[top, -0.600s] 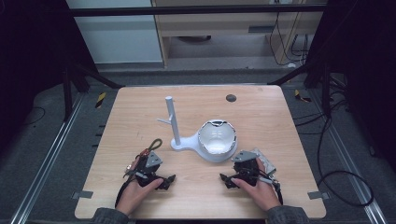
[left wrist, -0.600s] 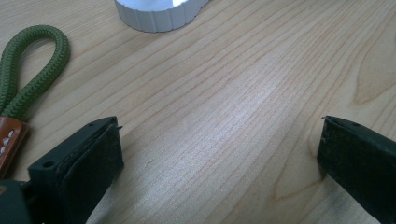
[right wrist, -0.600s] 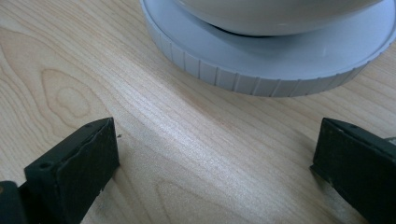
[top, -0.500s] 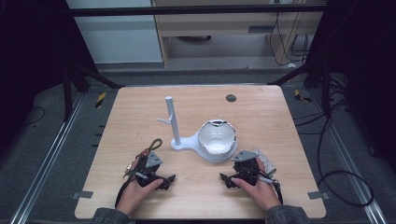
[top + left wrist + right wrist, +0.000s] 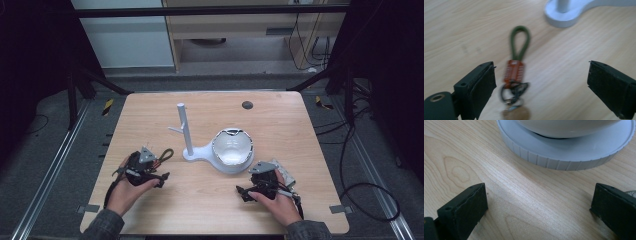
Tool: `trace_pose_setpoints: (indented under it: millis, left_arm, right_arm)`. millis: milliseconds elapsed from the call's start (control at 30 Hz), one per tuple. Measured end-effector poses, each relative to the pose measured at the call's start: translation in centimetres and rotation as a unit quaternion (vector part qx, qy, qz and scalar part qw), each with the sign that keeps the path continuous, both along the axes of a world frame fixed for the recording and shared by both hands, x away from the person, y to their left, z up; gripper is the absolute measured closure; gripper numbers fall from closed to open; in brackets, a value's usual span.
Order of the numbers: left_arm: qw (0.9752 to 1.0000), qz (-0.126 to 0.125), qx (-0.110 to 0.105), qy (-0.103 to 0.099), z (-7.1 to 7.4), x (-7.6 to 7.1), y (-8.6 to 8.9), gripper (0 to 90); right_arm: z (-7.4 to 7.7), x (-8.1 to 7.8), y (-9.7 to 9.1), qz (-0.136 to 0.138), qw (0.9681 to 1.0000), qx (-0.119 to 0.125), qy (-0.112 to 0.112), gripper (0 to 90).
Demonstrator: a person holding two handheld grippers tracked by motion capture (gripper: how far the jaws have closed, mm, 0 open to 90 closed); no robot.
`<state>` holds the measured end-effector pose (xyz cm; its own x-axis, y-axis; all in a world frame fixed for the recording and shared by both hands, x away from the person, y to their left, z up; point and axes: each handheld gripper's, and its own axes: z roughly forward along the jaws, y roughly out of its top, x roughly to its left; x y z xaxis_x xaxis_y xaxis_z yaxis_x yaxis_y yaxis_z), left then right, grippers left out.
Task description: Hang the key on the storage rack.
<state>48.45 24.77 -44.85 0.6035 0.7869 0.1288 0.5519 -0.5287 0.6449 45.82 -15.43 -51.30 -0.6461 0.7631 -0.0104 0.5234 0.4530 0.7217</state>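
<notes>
A pale wooden counter stands on a grey carpeted floor, dim at the edges. Behind it are a white cabinet and a light wooden shelf unit. Black cables trail over the floor at right, metal rails at left.

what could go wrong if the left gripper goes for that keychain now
The keychain lies flat on the table between the open fingers of the left gripper, nearer one side, so closing may nudge it aside rather than pinch it. Its thin green loop could slip out. The white stand is close ahead; a forward push might bump its base.
</notes>
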Motion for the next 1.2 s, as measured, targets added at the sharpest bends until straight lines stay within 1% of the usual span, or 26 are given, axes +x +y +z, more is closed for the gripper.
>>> trace_pose_setpoints:
  millis: [33,67,100,133,167,200,233,267,333,367,400,433,533,600,633,667,733,767,800,833,1000,1033,1067,1133,1200]
  left_arm:
    - [1.0000,0.000,0.000,0.000,0.0,0.0,0.0,8.3]
    - [1.0000,0.004,0.005,0.002,0.3,0.5,0.5,8.3]
    - [0.9999,0.009,0.011,0.004,0.5,1.1,0.9,11.3]
    - [0.9997,0.013,0.015,0.009,0.7,1.6,1.3,11.3]
    - [0.9995,0.017,0.014,0.023,0.8,2.4,1.8,16.5]
    - [0.9995,0.017,0.014,0.023,0.8,2.4,1.8,17.9]
    - [0.9990,0.016,0.015,0.040,0.8,3.2,2.1,21.6]
    - [0.9990,0.016,0.015,0.040,0.8,3.2,2.1,24.0]
    - [0.9981,0.008,0.016,0.059,0.5,3.9,2.0,25.0]
    - [0.9976,0.000,0.018,0.066,0.4,4.1,1.8,26.1]
    - [0.9973,-0.007,0.019,0.070,0.2,4.3,1.7,30.2]
    - [0.9967,-0.014,0.021,0.077,0.0,4.4,1.5,31.7]
    - [0.9952,-0.024,0.038,0.087,-0.4,4.7,1.2,37.3]
    - [0.9943,-0.025,0.041,0.095,-0.6,4.9,1.0,42.8]
    - [0.9929,-0.029,0.050,0.104,-0.9,5.1,0.9,43.7]
    - [0.9929,-0.029,0.050,0.104,-0.9,5.1,0.9,45.7]
    - [0.9910,-0.032,0.064,0.113,-1.1,5.4,0.8,47.3]
    - [0.9901,-0.034,0.061,0.122,-1.2,5.7,0.9,51.5]
    - [0.9901,-0.034,0.061,0.122,-1.2,5.7,0.9,52.1]
    - [0.9891,-0.040,0.062,0.128,-1.2,5.9,1.0,53.3]
    - [0.9881,-0.040,0.065,0.134,-1.1,6.3,0.8,55.9]
    - [0.9865,-0.045,0.067,0.143,-1.0,6.5,0.7,56.9]
    - [0.9865,-0.045,0.067,0.143,-1.0,6.5,0.7,57.5]
    - [0.9849,-0.051,0.073,0.148,-1.0,6.6,0.6,57.5]
    - [0.9842,-0.047,0.080,0.150,-1.1,6.7,0.5,58.3]
  right_arm:
    - [0.0,0.0,0.0,0.000,1.0000,0.000,0.000,0.5]
    - [0.0,0.0,0.0,0.000,1.0000,-0.001,0.000,0.5]
    - [0.0,-0.1,0.0,-0.001,1.0000,0.001,0.000,0.5]
    - [0.0,-0.1,0.0,-0.001,1.0000,0.001,0.000,0.5]
    - [0.0,-0.1,-0.1,-0.002,1.0000,0.001,0.000,0.5]
    - [0.0,-0.1,-0.1,-0.002,1.0000,0.001,0.000,0.5]
    - [0.0,-0.1,0.0,-0.002,1.0000,0.001,0.000,0.5]
    - [0.0,-0.1,0.0,-0.002,1.0000,0.001,0.000,0.5]
    - [0.0,-0.1,-0.1,-0.002,1.0000,0.001,0.000,0.5]
    - [0.0,-0.1,0.0,-0.003,1.0000,0.001,0.000,0.5]
    - [0.0,-0.2,0.0,-0.004,1.0000,0.000,0.000,0.5]
    - [0.0,-0.2,0.0,-0.004,1.0000,0.000,0.000,0.5]
    - [0.0,-0.2,-0.1,-0.004,1.0000,0.001,0.000,0.5]
    - [0.0,-0.3,-0.1,-0.004,1.0000,0.001,0.000,0.5]
    - [0.0,-0.3,-0.1,-0.004,1.0000,0.001,0.000,0.5]
    - [0.0,-0.3,-0.1,-0.004,1.0000,0.001,0.000,0.5]
    - [0.0,-0.3,-0.1,-0.003,1.0000,0.001,0.000,0.5]
    - [0.0,-0.3,-0.1,-0.003,1.0000,0.001,0.000,0.5]
    - [0.0,-0.3,-0.1,-0.003,1.0000,0.001,0.000,0.5]
    - [0.0,-0.3,-0.1,-0.003,1.0000,0.001,0.000,0.5]
    - [0.0,-0.3,-0.1,-0.003,1.0000,0.001,0.000,0.5]
    - [0.0,-0.3,-0.1,-0.003,1.0000,0.001,0.000,0.5]
    - [0.0,-0.3,-0.1,-0.003,1.0000,0.001,0.000,0.5]
    - [0.0,-0.3,-0.1,-0.003,1.0000,0.001,0.000,0.5]
    - [0.0,-0.3,-0.1,-0.003,1.0000,0.001,0.001,0.5]
